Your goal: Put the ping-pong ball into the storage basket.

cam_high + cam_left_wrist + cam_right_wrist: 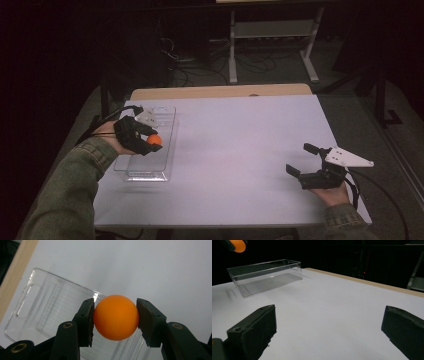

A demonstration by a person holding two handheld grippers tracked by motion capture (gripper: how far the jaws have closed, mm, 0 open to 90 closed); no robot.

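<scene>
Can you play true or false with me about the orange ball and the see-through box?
1. The left gripper pinches the orange ball between its jaws. True.
2. The ball is lying on the bottom of the clear box. False: it is held up above the box, still in the gripper.
3. The right gripper is holding a second ball. False: its jaws are wide open with nothing between them.
4. The clear box stands on the white table. True.
5. The clear box is full of toys. False: nothing is inside it.
</scene>
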